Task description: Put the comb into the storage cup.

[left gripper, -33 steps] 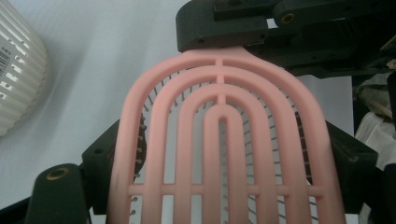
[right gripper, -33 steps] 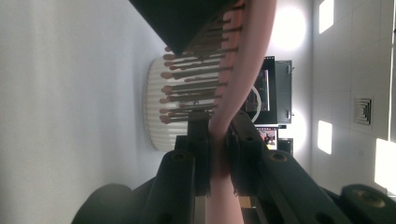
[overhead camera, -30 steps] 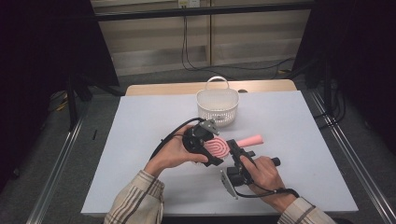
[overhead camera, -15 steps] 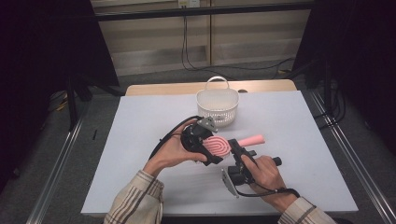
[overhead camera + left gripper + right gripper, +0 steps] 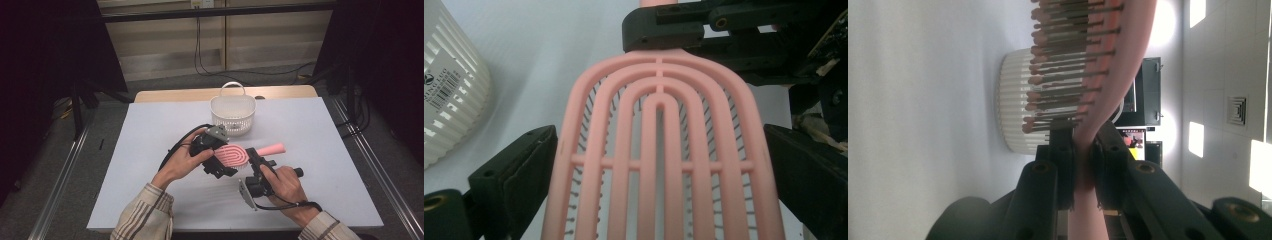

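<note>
Right gripper (image 5: 256, 159), nearest the table's front edge, is clamped on the neck of a pink hairbrush (image 5: 235, 154); the right gripper view shows both black jaws pressed flat against the thin pink stem (image 5: 1083, 175), with the bristles pointing sideways toward the table. Just beside it, the left gripper (image 5: 224, 161) reaches in from the other side, and its jaws have just been opening. In the left gripper view they stand wide on either side of the brush head (image 5: 659, 160), the pads just clear of its edges. The brush hangs above the white table (image 5: 150, 130), a little front of the middle, its handle (image 5: 271, 149) pointing toward the right edge. Farther back, near the rear edge, stands a white ribbed basket (image 5: 233, 116) with its handle raised.
</note>
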A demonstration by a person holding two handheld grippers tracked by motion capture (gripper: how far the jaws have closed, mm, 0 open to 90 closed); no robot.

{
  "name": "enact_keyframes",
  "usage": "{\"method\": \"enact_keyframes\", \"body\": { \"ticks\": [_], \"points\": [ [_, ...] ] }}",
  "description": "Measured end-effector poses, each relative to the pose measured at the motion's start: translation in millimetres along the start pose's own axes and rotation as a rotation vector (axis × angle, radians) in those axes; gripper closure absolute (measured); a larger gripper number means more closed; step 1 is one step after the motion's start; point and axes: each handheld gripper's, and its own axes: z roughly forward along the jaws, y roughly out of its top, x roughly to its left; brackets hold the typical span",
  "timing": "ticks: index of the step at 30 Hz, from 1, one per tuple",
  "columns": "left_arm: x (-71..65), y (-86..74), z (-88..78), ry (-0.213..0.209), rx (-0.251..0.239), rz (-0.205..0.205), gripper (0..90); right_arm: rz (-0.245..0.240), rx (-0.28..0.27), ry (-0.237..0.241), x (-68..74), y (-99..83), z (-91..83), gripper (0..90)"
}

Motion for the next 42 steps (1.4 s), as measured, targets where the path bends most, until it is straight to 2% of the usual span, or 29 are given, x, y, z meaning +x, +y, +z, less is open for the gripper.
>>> {"method": "enact_keyframes", "body": {
  "ticks": [2, 4, 8, 10, 13, 15, 16, 18, 20, 22, 24, 28, 29, 31, 34, 36, 42],
  "points": [
    [0.0, -1.8, -1.2, 0.006, -0.009, 0.012, 4.3, 0.012, 0.004, 0.002, 0.4, -0.9, -0.4, 82.0],
    [1.0, -4.0, -3.6, -0.021, -0.025, 0.023, 4.3, 0.013, 0.012, 0.001, -0.2, -1.4, -1.0, 82.0],
    [2.3, -7.8, -9.6, -0.025, -0.073, 0.048, 3.9, 0.019, 0.006, -0.013, -1.4, -1.9, -2.8, 81.9],
    [3.6, -9.4, -11.6, -0.046, -0.092, 0.050, 3.9, 0.030, 0.012, -0.010, -1.9, 0.0, -4.1, 82.0],
    [3.0, -11.7, -12.7, -0.027, -0.092, 0.072, 3.7, 0.025, 0.000, -0.023, -4.0, 2.3, -4.7, 82.0],
    [2.7, -14.5, -13.6, -0.033, -0.104, 0.068, 3.7, 0.015, -0.005, -0.023, -5.3, 2.1, -4.6, 82.0],
    [3.0, -15.8, -15.4, -0.026, -0.110, 0.084, 3.8, 0.017, -0.002, -0.023, -5.3, 1.7, -5.1, 82.0],
    [2.3, -19.4, -18.6, -0.008, -0.144, 0.096, 3.3, 0.024, -0.001, -0.027, -5.5, 0.2, -5.1, 82.0],
    [3.4, -22.2, -20.1, -0.048, -0.156, 0.076, 3.0, 0.030, 0.003, -0.026, -6.4, -1.5, -5.0, 82.0],
    [3.4, -24.4, -22.8, -0.008, -0.161, 0.080, 3.5, 0.042, 0.012, -0.028, -7.7, -3.2, -5.4, 82.0],
    [5.1, -26.7, -26.5, 0.006, -0.171, 0.081, 3.2, 0.047, 0.017, -0.036, -8.9, -4.9, -6.1, 82.0],
    [6.1, -32.3, -31.9, -0.004, -0.216, 0.082, 3.5, 0.058, 0.019, -0.041, -12.4, -7.8, -6.1, 82.0],
    [6.8, -33.8, -33.3, -0.009, -0.233, 0.086, 3.5, 0.067, 0.018, -0.041, -13.0, -8.5, -6.1, 82.0],
    [9.2, -37.2, -36.1, -0.024, -0.283, 0.066, 3.4, 0.081, 0.025, -0.040, -14.4, -9.0, -6.1, 82.0],
    [10.6, -40.6, -38.3, 0.006, -0.276, 0.053, 3.2, 0.098, 0.024, -0.045, -16.6, -9.7, -6.3, 82.0],
    [11.6, -43.5, -38.6, 0.007, -0.282, 0.041, 3.0, 0.107, 0.028, -0.040, -17.7, -10.1, -5.9, 82.0],
    [10.4, -48.7, -34.8, 0.076, -0.259, 0.014, 3.3, 0.138, 0.017, -0.046, -19.8, -12.8, -4.9, 82.0]
  ]
}}
